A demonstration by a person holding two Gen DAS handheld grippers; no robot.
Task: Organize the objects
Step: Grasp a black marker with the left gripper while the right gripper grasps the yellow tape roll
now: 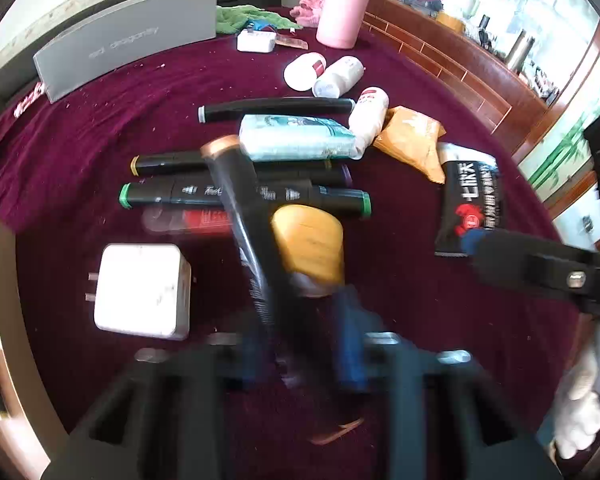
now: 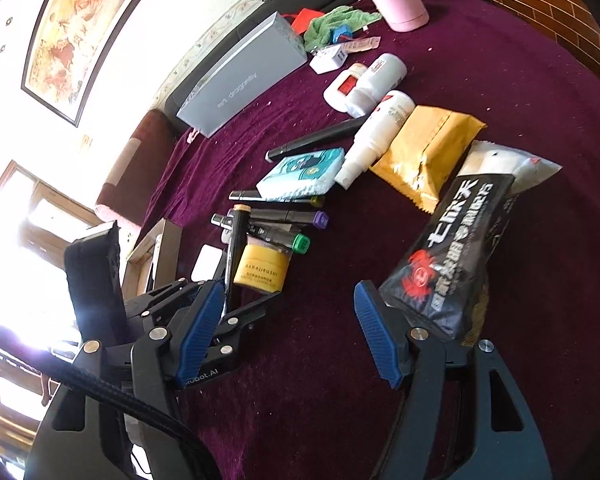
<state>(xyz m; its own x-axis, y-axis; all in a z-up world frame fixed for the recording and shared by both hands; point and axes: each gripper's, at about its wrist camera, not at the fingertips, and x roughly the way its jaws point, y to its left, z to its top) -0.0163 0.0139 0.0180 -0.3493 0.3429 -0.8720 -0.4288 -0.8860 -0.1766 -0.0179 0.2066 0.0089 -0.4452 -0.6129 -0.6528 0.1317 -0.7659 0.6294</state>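
Now left gripper (image 1: 300, 344) clamped on tilted black marker (image 1: 240, 216), right gripper (image 2: 288, 328) agape, empty

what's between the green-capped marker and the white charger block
A red marker, blurred, lies between the green-capped marker and the white charger block, in the left wrist view.

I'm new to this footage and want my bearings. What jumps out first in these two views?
The left tool has closed on a black marker, tilted up over the marker row beside a yellow jar. The right tool is open next to a black snack packet. A pink bottle stands at the far edge.
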